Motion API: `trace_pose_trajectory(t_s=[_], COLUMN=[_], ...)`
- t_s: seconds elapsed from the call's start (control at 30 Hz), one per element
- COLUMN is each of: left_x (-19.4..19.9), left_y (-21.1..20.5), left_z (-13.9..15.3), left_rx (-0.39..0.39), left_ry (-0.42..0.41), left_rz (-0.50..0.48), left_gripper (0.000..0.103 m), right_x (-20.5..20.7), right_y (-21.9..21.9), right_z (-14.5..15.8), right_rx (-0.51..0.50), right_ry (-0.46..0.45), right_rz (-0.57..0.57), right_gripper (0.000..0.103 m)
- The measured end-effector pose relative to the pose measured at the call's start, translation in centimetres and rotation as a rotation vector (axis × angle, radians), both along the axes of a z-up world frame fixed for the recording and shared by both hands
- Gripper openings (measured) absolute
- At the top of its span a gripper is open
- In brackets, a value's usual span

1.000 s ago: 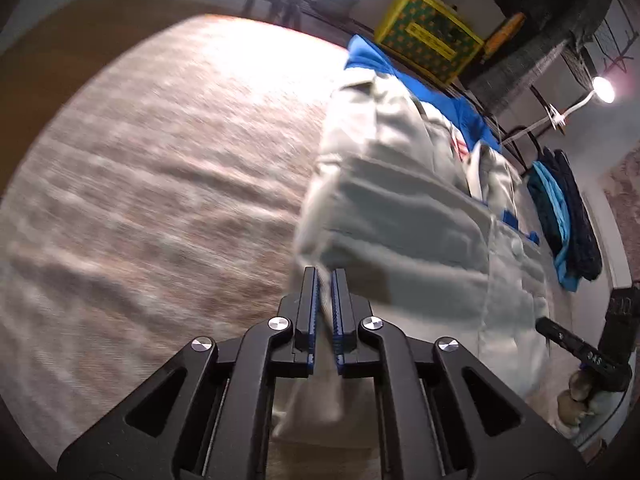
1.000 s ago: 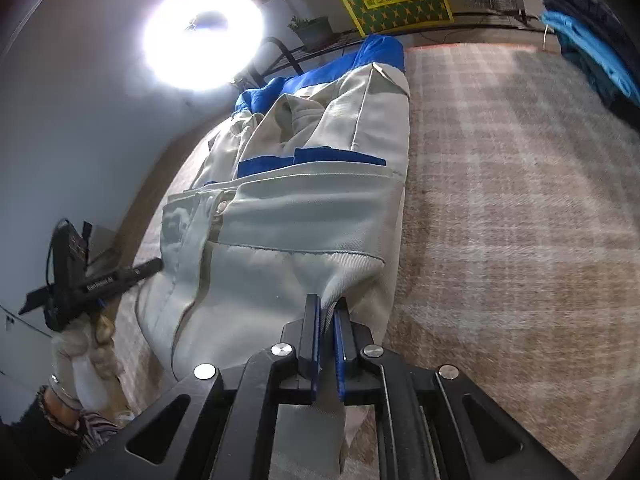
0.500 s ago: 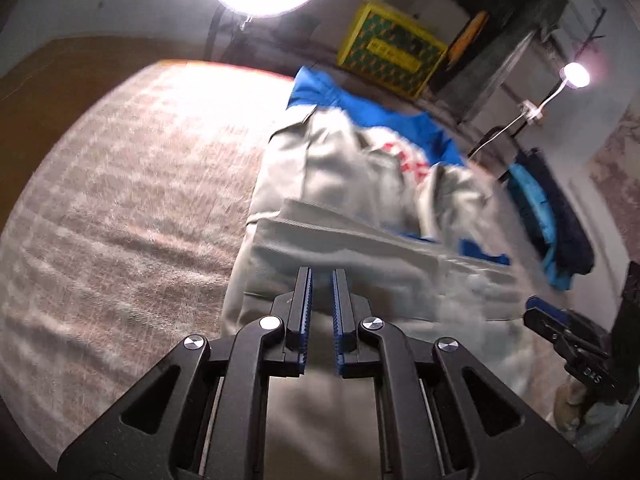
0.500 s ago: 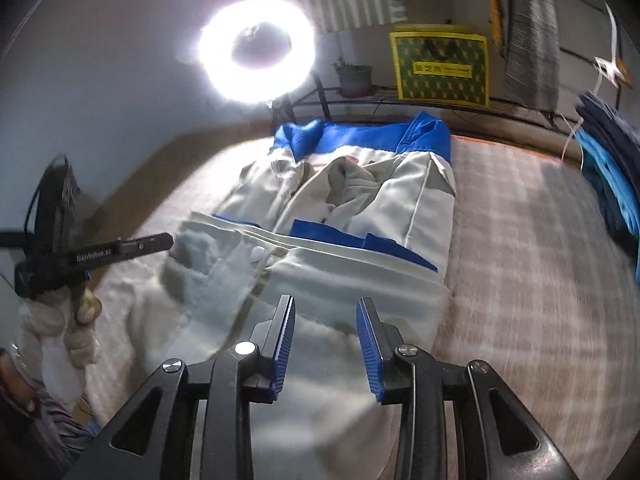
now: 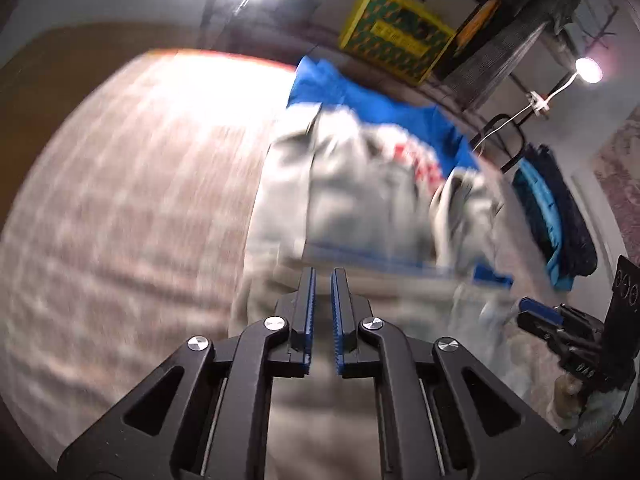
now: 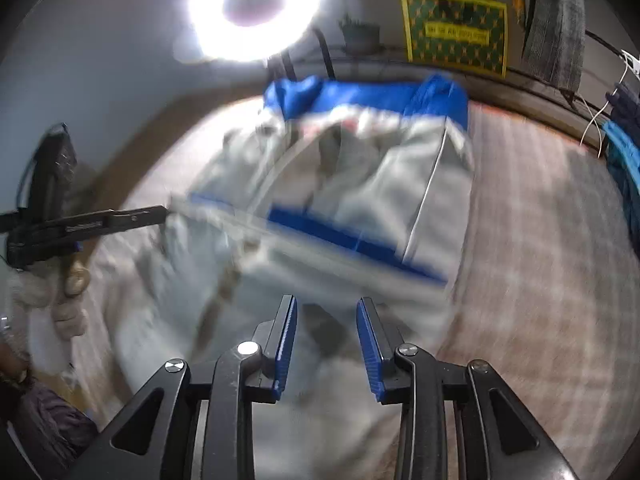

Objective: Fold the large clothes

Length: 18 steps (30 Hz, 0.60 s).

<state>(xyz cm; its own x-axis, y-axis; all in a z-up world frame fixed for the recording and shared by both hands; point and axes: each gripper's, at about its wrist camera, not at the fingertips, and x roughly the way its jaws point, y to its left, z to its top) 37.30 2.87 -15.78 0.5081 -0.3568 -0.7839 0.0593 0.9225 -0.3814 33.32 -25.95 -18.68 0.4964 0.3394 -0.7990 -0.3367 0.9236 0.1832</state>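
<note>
A large grey-white and blue jacket (image 5: 360, 200) lies partly folded on a plaid-covered surface (image 5: 120, 220); it also shows in the right wrist view (image 6: 360, 208). My left gripper (image 5: 323, 280) hovers over the jacket's near folded part, its jaws a small gap apart and holding nothing. My right gripper (image 6: 327, 308) is wide open and empty above the same near edge. Each view shows the other gripper at its side: the right one (image 5: 560, 324), the left one (image 6: 100, 220). Both views are motion-blurred.
A bright ring light (image 6: 256, 4) stands beyond the far end. A yellow-green crate (image 6: 454, 32) sits on a rack behind the jacket. Dark blue and light blue clothes (image 5: 556, 216) hang at the right. The plaid cover (image 6: 540, 240) spreads to both sides.
Both grippers were shut on the jacket's near edge, then let go. The right jaws have opened wide, the left only slightly. Both have lifted back above the folded part.
</note>
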Motion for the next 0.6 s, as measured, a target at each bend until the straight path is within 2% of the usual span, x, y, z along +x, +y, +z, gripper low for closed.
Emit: trace_pose_trajectory(t_s=[0.1,0.2,0.27,0.3,0.33,0.37,0.4,0.47,0.6], left_x=[2.8,6.3,9.0,10.7,11.9,13.8,14.9,17.9,22.0], left_y=[0.6,1.3,2.2,2.4,2.7,3.1,3.3,3.9,4.0], left_z=[1.3,1.3,0.6,0.2,-0.2,-0.7,-1.0,-2.1,-4.2], left_rx=[0.022,0.064,0.025,0.0,-0.026,-0.068,-0.095,-0.157,-0.215], left_ry=[-0.046,-0.074,-0.059,-0.047,-0.04,-0.035,-0.034,-0.029,-0.001], left_rz=[-0.042,-0.081,-0.09,-0.093,-0.096,-0.092,-0.088,-0.065,-0.067], left_gripper=[0.006,0.006,0.008,0.019,0.039,0.048,0.053,0.053,0.053], right_x=[1.7,4.6,7.2,8.8,10.8,12.4,13.8,16.7,21.4], right_y=[-2.2,-5.0,-7.2,-8.3,-9.6,-10.6,-11.3,-12.5,-13.8], right_z=[2.5,3.0,2.6,2.3,1.9,1.5,1.2,0.3,-2.1], right_rx=[0.043,0.053,0.057,0.083,0.123,0.156,0.177,0.203,0.256], right_ry=[-0.06,-0.084,-0.077,-0.067,-0.049,-0.041,-0.038,-0.042,-0.01], right_rz=[-0.01,-0.065,-0.107,-0.123,-0.139,-0.153,-0.162,-0.192,-0.192], right_gripper=[0.033,0.033,0.034,0.035,0.04,0.051,0.058,0.058,0.051])
